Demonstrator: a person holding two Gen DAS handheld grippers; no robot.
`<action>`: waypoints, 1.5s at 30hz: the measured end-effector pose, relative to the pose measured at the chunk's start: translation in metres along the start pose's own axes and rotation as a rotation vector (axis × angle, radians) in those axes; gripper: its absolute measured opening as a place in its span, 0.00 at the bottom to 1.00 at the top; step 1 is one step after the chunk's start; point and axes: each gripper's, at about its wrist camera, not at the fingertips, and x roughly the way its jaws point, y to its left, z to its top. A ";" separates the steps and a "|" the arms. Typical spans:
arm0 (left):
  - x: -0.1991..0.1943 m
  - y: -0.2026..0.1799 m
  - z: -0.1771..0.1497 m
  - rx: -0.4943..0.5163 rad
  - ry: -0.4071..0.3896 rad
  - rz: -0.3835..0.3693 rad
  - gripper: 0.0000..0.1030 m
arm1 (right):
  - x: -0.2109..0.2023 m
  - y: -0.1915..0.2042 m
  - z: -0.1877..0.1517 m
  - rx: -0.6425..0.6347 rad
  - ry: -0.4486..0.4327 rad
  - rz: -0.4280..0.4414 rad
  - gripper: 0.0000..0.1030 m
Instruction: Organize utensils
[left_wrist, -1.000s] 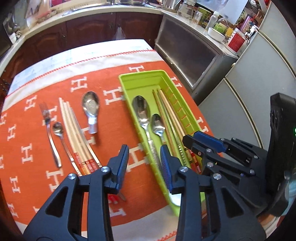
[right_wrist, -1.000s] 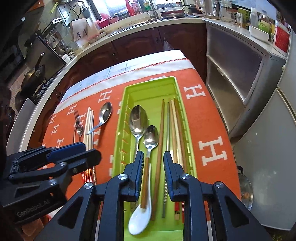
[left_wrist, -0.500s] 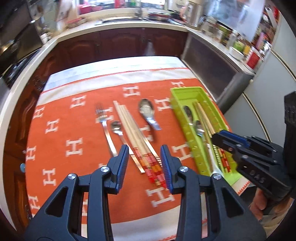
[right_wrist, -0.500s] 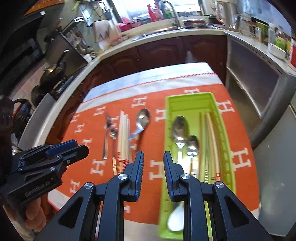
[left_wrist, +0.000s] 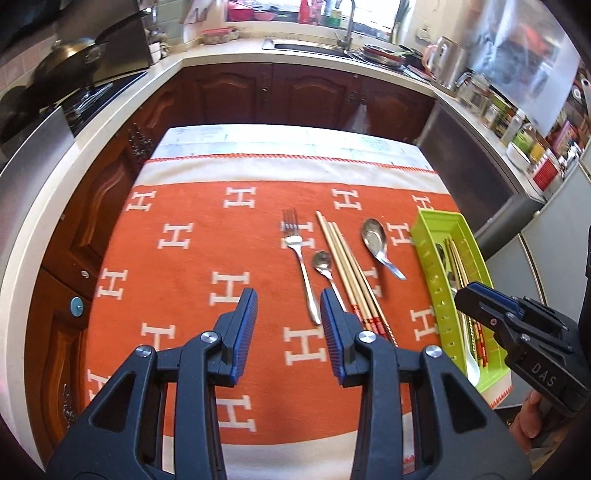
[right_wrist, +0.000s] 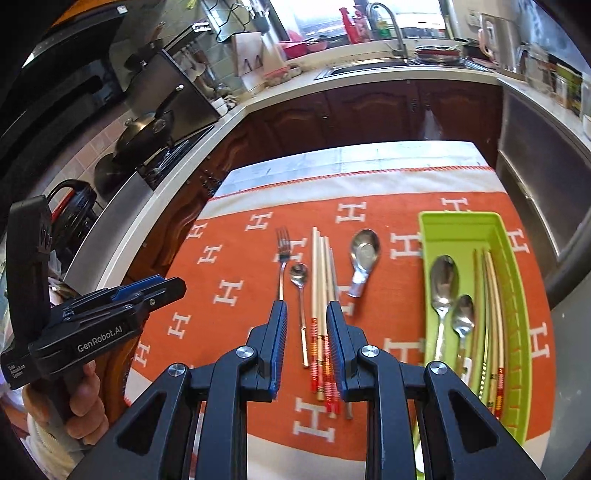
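On the orange cloth lie a fork (left_wrist: 301, 258) (right_wrist: 282, 258), a small spoon (left_wrist: 323, 264) (right_wrist: 300, 288), a bundle of chopsticks (left_wrist: 347, 273) (right_wrist: 322, 295) and a short-handled steel spoon (left_wrist: 376, 243) (right_wrist: 364, 254). The green tray (left_wrist: 430, 258) (right_wrist: 513, 266) at the right holds two spoons, chopsticks and a white spoon. My left gripper (left_wrist: 288, 302) is open and empty, above the cloth left of the fork's handle. My right gripper (right_wrist: 306, 314) is open and empty, its jaws either side of the chopsticks' near ends, above them.
The table stands in a kitchen with dark wood cabinets (left_wrist: 280, 96) behind it. A stove with pans (right_wrist: 147, 136) is at the left, a sink (left_wrist: 314, 46) at the back, a steel appliance (right_wrist: 546, 173) at the right. The tray sits near the table's right edge.
Both grippers have swung left, away from the tray. The right gripper moved from over the tray to over the loose chopsticks. The utensils have not moved.
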 end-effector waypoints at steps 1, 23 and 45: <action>0.000 0.004 0.001 -0.008 -0.001 0.002 0.31 | 0.003 0.004 0.003 -0.004 0.004 0.003 0.21; 0.089 0.060 0.060 -0.084 0.092 -0.068 0.41 | 0.098 -0.018 0.083 0.038 0.103 -0.077 0.24; 0.230 0.025 0.068 -0.029 0.124 -0.133 0.41 | 0.225 -0.096 0.092 0.251 0.281 -0.204 0.26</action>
